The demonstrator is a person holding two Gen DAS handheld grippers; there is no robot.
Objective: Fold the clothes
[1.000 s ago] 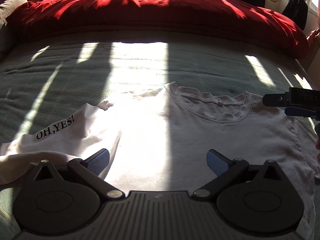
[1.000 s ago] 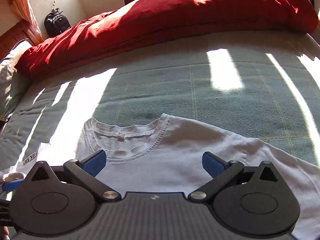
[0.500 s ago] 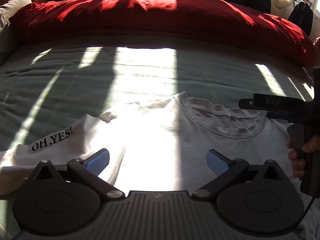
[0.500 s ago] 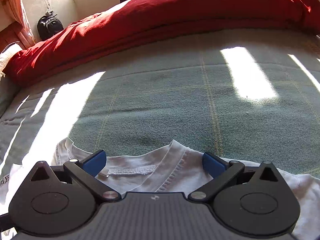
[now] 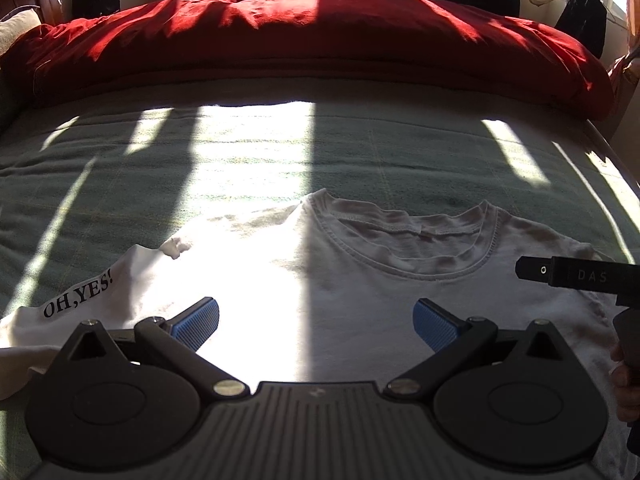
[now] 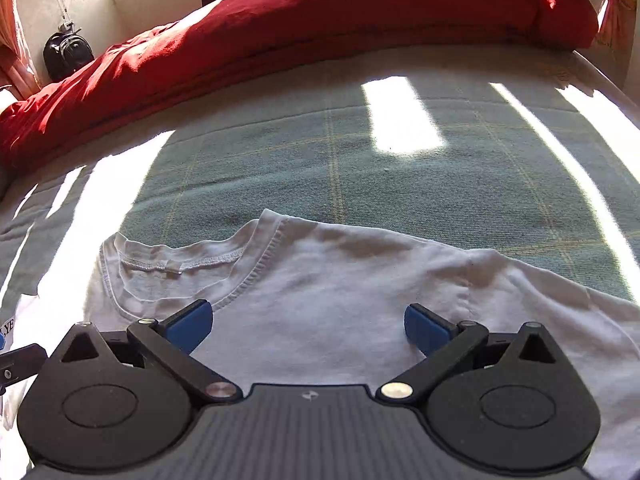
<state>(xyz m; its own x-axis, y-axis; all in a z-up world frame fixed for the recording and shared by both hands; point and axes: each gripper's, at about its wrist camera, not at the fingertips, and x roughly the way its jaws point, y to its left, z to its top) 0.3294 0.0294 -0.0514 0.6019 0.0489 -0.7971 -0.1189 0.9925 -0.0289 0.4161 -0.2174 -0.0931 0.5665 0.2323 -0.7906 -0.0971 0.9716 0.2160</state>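
overhead, left gripper [image 5: 316, 326] and right gripper [image 6: 306, 328], jaws spread wide and empty, above white t-shirt [image 5: 360, 280] on bed [image 5: 240, 168]

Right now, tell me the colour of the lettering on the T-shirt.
Black lettering on the white T-shirt, clearest in the left wrist view.
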